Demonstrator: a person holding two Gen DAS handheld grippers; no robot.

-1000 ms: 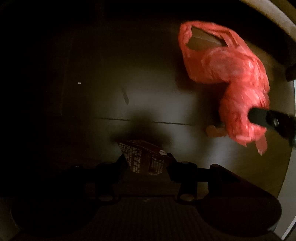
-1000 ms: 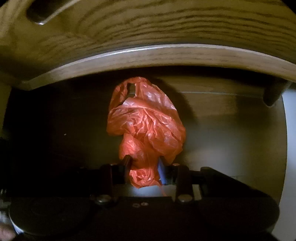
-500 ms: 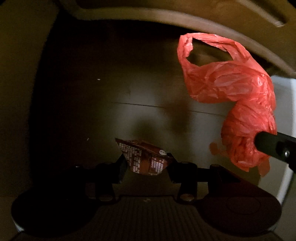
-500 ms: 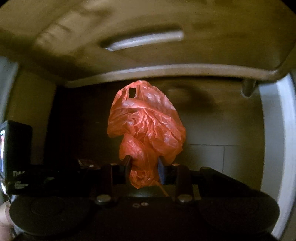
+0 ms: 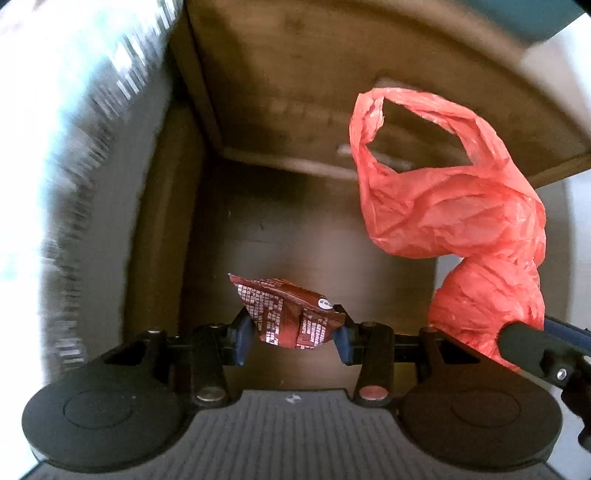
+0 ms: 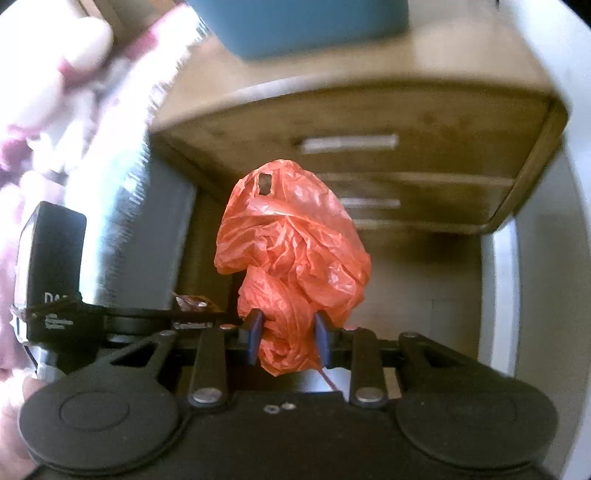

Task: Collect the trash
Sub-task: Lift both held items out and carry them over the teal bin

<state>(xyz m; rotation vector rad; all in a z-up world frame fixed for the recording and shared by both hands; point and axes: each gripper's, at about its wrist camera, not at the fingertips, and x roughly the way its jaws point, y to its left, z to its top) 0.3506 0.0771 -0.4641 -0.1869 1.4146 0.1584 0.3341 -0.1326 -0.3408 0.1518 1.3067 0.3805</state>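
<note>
Blurred bedding (image 5: 85, 122), cut-off blue box (image 6: 314, 26)

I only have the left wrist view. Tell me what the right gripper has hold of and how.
Observer: The right gripper has its fingers shut on the bunched lower end of the red plastic bag; the rest of the bag stands up above them.
Operator: Report what is beyond the bag.
Observer: A wooden cabinet with light drawer handles, one above another.
Operator: Say what sits on top of it.
Observer: A blue container, its upper part out of frame.
Operator: Check the left gripper from that side.
Observer: From there only a corner of the brown wrapper peeks above the left gripper, low and left of the bag.
</note>
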